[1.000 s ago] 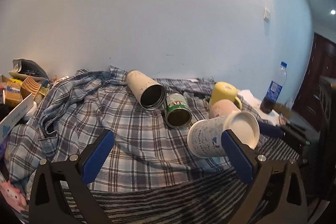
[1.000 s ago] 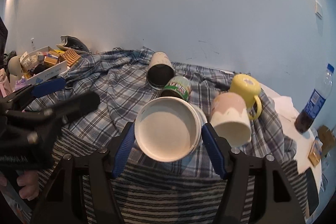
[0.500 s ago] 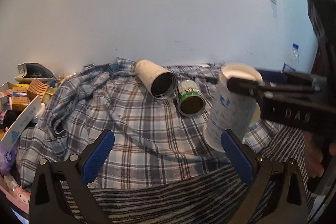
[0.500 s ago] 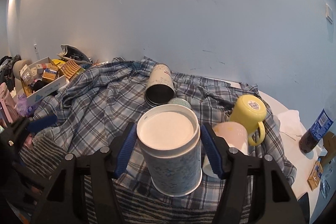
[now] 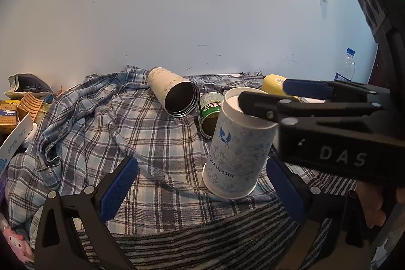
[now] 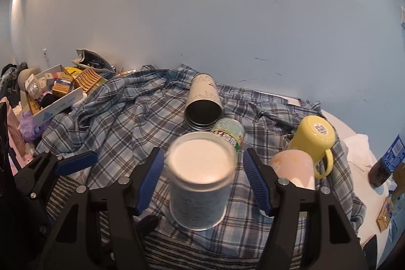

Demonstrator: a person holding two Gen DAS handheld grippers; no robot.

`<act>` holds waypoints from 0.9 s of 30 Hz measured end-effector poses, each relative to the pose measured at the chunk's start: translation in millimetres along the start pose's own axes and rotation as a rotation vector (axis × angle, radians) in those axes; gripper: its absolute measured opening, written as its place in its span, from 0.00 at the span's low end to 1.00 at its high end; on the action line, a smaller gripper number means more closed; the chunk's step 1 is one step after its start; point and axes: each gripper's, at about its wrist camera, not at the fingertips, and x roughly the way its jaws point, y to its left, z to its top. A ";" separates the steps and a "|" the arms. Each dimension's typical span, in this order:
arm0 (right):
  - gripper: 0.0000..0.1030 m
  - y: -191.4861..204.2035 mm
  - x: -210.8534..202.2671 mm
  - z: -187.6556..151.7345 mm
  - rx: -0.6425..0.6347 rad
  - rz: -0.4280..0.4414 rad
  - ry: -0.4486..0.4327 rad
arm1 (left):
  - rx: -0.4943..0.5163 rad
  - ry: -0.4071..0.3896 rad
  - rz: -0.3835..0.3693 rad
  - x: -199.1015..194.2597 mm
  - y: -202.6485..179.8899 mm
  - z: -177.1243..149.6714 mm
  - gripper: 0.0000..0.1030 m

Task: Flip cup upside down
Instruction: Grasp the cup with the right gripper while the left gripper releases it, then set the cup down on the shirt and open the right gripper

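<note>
A blue-and-white paper coffee cup [image 5: 238, 148] stands upside down, mouth down, on the plaid cloth [image 5: 114, 123], its white base up. In the right wrist view the cup [image 6: 200, 184] sits between the fingers of my right gripper [image 6: 201, 179], with a gap on each side, so the jaws are open. The right gripper [image 5: 283, 95] shows in the left wrist view around the cup's top. My left gripper [image 5: 202, 186] is open and empty, just in front of the cup.
A steel tumbler [image 6: 202, 100] and a green can [image 6: 229, 130] lie on their sides behind the cup. A yellow mug [image 6: 314, 141] and a pink cup [image 6: 293, 168] stand upside down at right. A bottle [image 6: 384, 166] is far right, boxes of clutter [image 6: 53, 92] far left.
The right gripper turned the cup from lying sideways to base-up, set it down on the cloth, and opened its jaws off it. The left gripper stayed open.
</note>
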 end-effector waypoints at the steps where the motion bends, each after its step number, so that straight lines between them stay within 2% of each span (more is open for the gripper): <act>1: 0.66 -2.7 -2.3 -0.3 0.005 -0.001 -0.003 | 0.000 -0.001 0.000 -0.1 0.6 0.3 1.00; 11: 0.72 -31.9 -29.1 -18.3 0.044 -0.042 -0.047 | 0.001 -0.065 -0.002 -23.5 -6.8 5.4 1.00; 13: 0.79 -35.9 -31.2 -24.3 0.051 -0.040 -0.048 | 0.002 -0.102 -0.006 -31.2 -8.8 3.6 1.00; 21: 0.83 -44.4 -33.8 -37.1 0.039 -0.069 -0.089 | -0.009 -0.259 0.013 -54.9 -8.3 -4.7 1.00; 25: 0.99 -51.1 -36.9 -45.3 0.056 -0.070 -0.155 | 0.001 -0.335 0.040 -60.5 -9.1 -6.1 1.00; 27: 1.00 -54.2 -36.7 -51.0 0.068 -0.073 -0.192 | -0.003 -0.361 0.085 -61.0 -10.2 -8.4 1.00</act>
